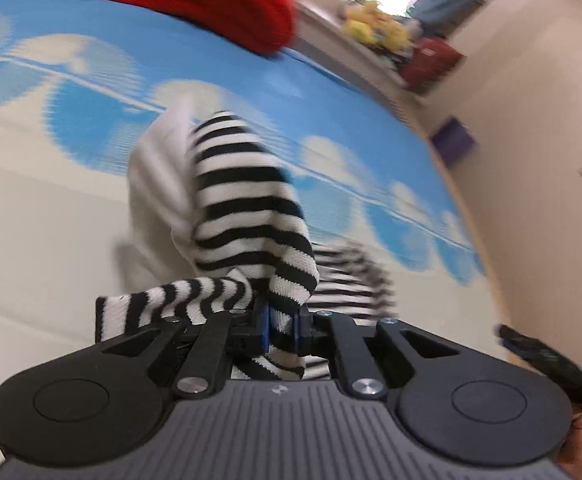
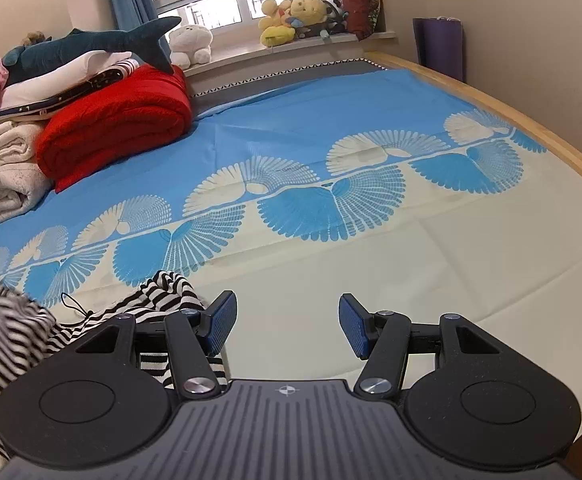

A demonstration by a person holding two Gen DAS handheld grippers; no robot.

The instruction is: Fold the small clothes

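Bedroom setting: a bed [image 2: 411, 264] under a blue-and-cream fan-print sheet, a window sill behind with several plush toys [image 2: 291, 16]. One red folded blanket [image 2: 115, 128] lies beside one stack of pale linens [image 2: 3, 168]. One striped garment [image 1: 247, 208] is present. Left hand-held gripper [image 1: 282, 330]: jaws nearly closed, pinching the striped cloth, which hangs lifted above the sheet. Right hand-held gripper [image 2: 287, 326]: jaws wide apart, holding nothing, the garment just beside its left finger.
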